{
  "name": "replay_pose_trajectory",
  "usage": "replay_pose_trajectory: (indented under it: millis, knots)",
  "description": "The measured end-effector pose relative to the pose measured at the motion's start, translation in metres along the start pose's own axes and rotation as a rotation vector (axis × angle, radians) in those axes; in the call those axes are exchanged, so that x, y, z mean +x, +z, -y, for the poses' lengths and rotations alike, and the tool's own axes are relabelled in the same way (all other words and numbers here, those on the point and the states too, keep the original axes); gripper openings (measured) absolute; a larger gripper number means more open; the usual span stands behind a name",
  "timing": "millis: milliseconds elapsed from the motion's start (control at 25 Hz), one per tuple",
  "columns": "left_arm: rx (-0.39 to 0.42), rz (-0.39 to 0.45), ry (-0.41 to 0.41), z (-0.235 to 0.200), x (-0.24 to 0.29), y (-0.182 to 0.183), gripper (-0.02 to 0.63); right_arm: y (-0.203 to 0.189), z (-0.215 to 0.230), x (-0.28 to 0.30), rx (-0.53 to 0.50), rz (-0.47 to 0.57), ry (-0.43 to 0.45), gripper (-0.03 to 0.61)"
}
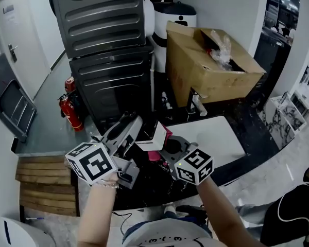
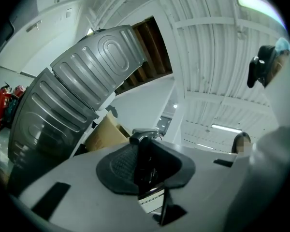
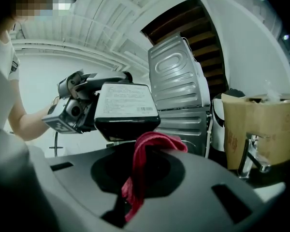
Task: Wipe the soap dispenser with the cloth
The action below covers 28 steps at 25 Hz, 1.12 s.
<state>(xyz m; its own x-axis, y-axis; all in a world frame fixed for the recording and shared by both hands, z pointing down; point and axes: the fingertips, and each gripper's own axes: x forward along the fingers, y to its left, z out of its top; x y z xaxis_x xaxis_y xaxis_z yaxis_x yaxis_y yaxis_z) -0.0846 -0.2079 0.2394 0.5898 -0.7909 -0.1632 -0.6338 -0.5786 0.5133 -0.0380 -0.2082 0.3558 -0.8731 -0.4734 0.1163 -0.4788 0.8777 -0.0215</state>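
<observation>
The soap dispenser [image 1: 153, 136] is a boxy bottle with a white label and a black end, held up over the dark counter. My left gripper [image 1: 139, 139] is shut on it. In the left gripper view the jaws pinch its dark body [image 2: 146, 164] below a metal nozzle. My right gripper [image 1: 164, 151] is shut on a red cloth [image 1: 167, 136]. In the right gripper view the cloth [image 3: 146, 154] bunches out of the jaws just under the dispenser [image 3: 125, 105], close to its black lower edge; I cannot tell whether they touch.
Two stacked grey machines [image 1: 105, 45] stand behind the counter, with an open cardboard box [image 1: 211, 60] to their right. A faucet [image 1: 197, 103] rises beside a white basin top [image 1: 219, 135]. Red fire extinguishers [image 1: 71, 109] and wooden steps [image 1: 44, 181] lie to the left.
</observation>
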Motion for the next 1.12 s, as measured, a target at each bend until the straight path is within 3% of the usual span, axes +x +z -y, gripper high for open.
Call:
replay_pose_trajectory:
  millis: [480,600,960,1120]
  knots:
    - [0.06,0.008,0.057,-0.023,0.004,0.006,0.089,-0.01,-0.051,0.013,-0.052,-0.04,0.176,0.048]
    - [0.128,0.008,0.082,-0.025,0.005,0.006,0.089,-0.012,-0.058,0.007,-0.056,-0.025,0.209,0.048]
    - [0.534,0.079,0.263,-0.043,0.0,0.008,0.089,0.005,-0.016,-0.011,-0.047,0.023,0.005,0.048]
    - [0.556,0.061,0.303,-0.065,-0.006,-0.011,0.089,0.026,0.008,-0.022,-0.036,0.08,-0.088,0.048]
